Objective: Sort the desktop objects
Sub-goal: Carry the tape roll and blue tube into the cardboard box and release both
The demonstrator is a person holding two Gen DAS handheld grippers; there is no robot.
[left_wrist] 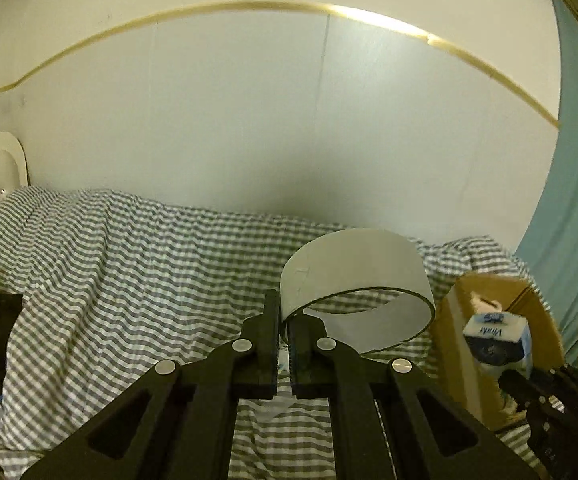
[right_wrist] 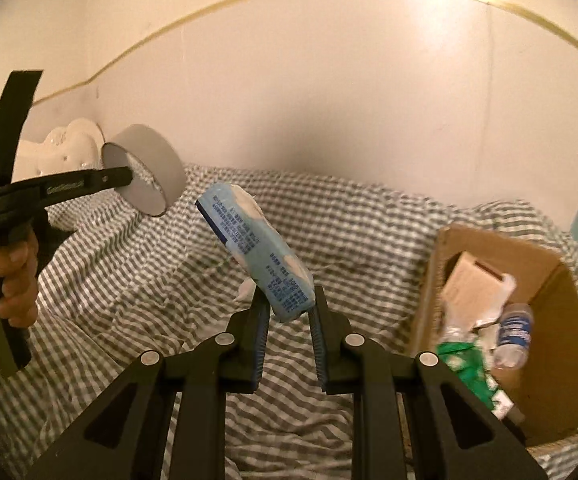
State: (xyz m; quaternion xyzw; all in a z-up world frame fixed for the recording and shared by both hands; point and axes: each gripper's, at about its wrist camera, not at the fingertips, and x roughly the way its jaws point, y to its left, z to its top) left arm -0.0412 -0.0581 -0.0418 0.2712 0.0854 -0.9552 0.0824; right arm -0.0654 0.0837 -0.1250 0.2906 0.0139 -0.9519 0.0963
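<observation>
Right wrist view: we hold a tissue pack [right_wrist: 255, 248] clamped in the right gripper [right_wrist: 289, 314] at centre and a tape ring [right_wrist: 145, 174] pinched at upper left by the left gripper [left_wrist: 284, 322], both yet to join the partly filled cardboard box [right_wrist: 549, 344] at lower right.

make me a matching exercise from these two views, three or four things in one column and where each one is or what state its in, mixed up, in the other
Things:
1. white ring
2. tissue pack
3. plastic bottle
4. cardboard box

States:
A. lying inside the box
B. pinched by its wall in the left gripper
C. standing open on the checked cloth
D. held up in the right gripper

Pairs: 1-B, 2-D, 3-A, 4-C
</observation>
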